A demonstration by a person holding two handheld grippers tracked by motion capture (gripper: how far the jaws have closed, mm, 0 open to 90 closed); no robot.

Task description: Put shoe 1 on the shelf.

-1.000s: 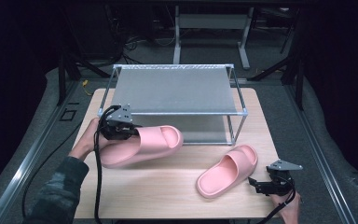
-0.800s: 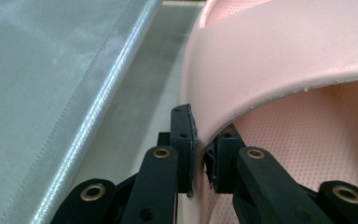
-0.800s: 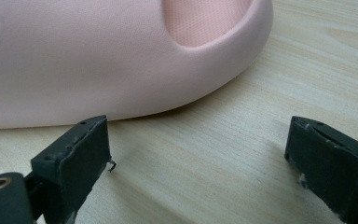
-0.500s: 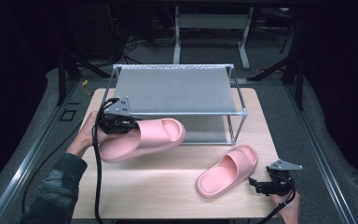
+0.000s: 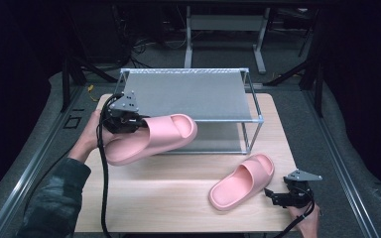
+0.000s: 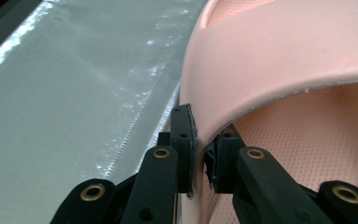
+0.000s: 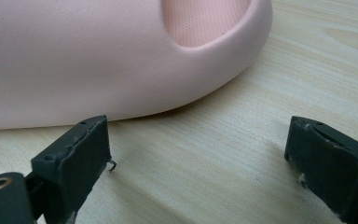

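Note:
A pink slipper (image 5: 151, 138) hangs in the air at the left front of the metal rack (image 5: 188, 94), toe pointing right. My left gripper (image 5: 129, 121) is shut on the edge of its strap; up close, the two jaws pinch the pink strap rim (image 6: 200, 135). A second pink slipper (image 5: 243, 181) lies flat on the wooden table (image 5: 168, 198), front right. My right gripper (image 5: 283, 197) rests low on the table just right of that slipper's heel, jaws wide open. In the right gripper view the slipper (image 7: 121, 56) sits beyond the open fingertips (image 7: 79, 154), not touched.
The rack has a grey mesh top shelf (image 6: 74, 84) and a lower level under it, standing at the back of the table. Dark floor, cables and stand legs surround the table. A black cable (image 5: 103, 188) trails from the left gripper across the table's left side.
The left gripper has lifted its slipper up and to the right, toward the rack's front edge. The right gripper and the other slipper stay where they were.

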